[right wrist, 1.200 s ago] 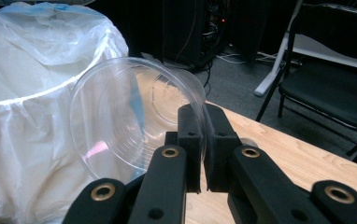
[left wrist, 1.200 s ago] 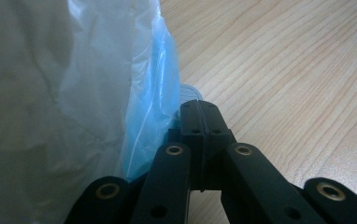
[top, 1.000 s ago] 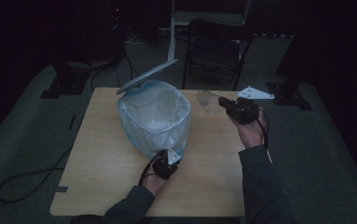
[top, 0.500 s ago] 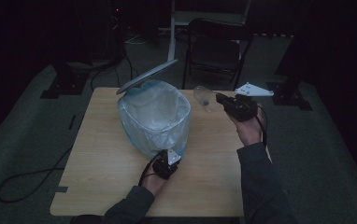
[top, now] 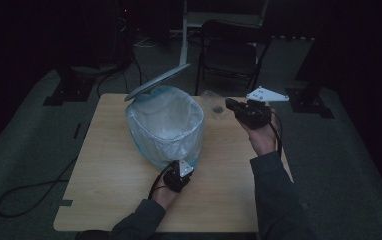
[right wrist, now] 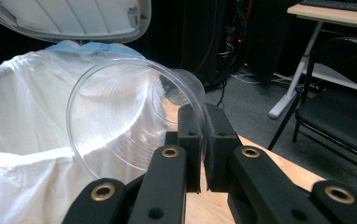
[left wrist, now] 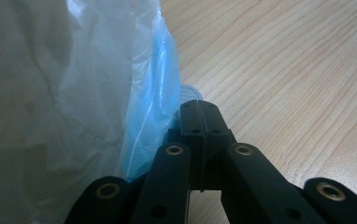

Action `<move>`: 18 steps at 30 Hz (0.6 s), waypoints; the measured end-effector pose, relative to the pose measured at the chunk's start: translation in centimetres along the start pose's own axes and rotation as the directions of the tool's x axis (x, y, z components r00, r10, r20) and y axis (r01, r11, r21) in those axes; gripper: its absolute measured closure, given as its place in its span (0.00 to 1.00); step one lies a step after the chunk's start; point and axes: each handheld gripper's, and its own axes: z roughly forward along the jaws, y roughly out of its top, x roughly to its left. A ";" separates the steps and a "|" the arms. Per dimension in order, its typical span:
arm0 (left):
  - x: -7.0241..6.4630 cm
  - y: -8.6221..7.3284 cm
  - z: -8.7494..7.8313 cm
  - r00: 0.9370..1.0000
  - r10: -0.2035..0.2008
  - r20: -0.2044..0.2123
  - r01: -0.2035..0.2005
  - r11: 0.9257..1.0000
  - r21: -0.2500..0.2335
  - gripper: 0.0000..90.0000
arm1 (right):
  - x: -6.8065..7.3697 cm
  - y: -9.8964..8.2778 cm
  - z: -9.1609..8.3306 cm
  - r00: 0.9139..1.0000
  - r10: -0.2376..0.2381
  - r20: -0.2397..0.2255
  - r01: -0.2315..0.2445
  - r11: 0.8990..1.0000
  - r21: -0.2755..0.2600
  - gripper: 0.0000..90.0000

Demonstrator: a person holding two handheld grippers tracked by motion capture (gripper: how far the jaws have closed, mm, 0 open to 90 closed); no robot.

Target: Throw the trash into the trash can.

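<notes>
The right gripper (right wrist: 199,112) has its jaws clamped on the rim of a clear plastic cup (right wrist: 130,121), holding it tipped on its side in the air just beside the open bin (top: 165,127), mouth towards the white liner (right wrist: 22,140). The bin's lid (top: 156,82) stands raised at the far side. Down at the near foot of the bin, the left gripper (left wrist: 199,114) is closed tight; it seems to pinch the blue edge of the bag (left wrist: 151,102), though the dim room makes that hard to confirm. All stands on the wooden table (top: 104,180).
</notes>
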 end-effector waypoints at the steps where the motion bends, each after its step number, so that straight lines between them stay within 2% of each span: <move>1: 0.0 0.0 0.0 1.000 0.000 0.000 0.000 1.000 0.000 1.00 | 0.1 0.1 0.0 1.000 -0.002 -0.002 0.002 1.000 -0.001 0.96; 3: 0.1 0.0 0.0 1.000 0.007 0.001 -0.007 1.000 0.005 1.00 | 0.3 0.2 0.1 1.000 -0.007 -0.007 0.007 1.000 -0.003 0.96; 5: 0.0 0.0 0.0 1.000 -0.003 0.001 0.003 1.000 -0.003 1.00 | 0.6 0.4 0.1 1.000 -0.011 -0.011 0.011 1.000 -0.004 0.96; 6: -0.4 -0.1 0.1 0.998 -0.055 0.009 0.055 0.998 -0.004 1.00 | 0.7 0.4 0.2 1.000 -0.013 -0.014 0.013 1.000 -0.008 0.96; 10: -0.2 0.0 0.0 1.000 -0.024 0.004 0.024 1.000 -0.004 1.00 | 1.1 0.7 0.3 0.999 -0.023 -0.022 0.023 1.000 -0.012 0.96; 18: -0.1 0.0 0.0 1.000 -0.019 0.003 0.019 1.000 -0.005 1.00 | 1.7 1.4 0.7 0.999 -0.036 -0.038 0.035 0.999 -0.018 0.96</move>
